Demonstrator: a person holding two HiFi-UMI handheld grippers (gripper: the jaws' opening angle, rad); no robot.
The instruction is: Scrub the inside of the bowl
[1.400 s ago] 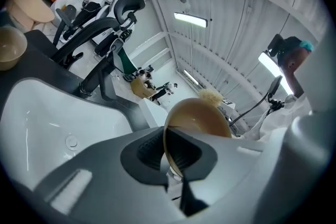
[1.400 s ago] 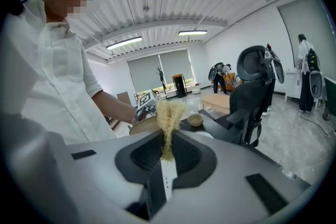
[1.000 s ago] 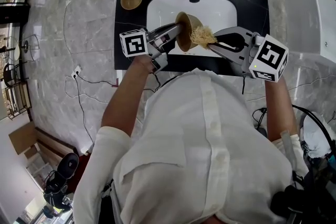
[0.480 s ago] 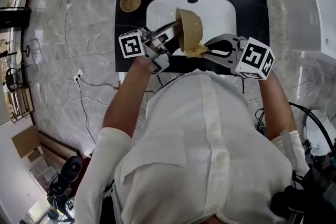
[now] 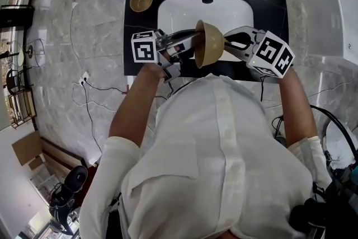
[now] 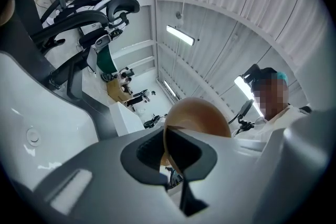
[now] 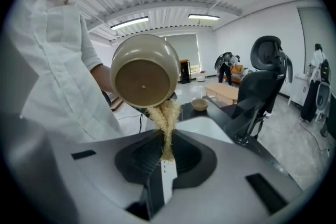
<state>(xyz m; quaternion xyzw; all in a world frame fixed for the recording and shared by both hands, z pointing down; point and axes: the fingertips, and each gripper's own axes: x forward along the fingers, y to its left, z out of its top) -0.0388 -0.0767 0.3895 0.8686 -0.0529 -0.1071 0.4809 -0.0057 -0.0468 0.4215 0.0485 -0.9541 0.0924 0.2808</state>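
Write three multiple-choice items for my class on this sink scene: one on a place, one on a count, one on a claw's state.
1. Where does the small tan bowl stand? A on a chair; B on the black counter; C on the floor.
2. How many tan bowls show in the head view? A three; B one; C two.
3. The right claw is: A shut on a straw-coloured fibrous scrubber; B open and empty; C shut on a spoon.

Key: B, it sits on the counter left of the white sink. C, that one plus the large tan bowl gripped by the left claw. A, fibres stick out between its closed jaws.
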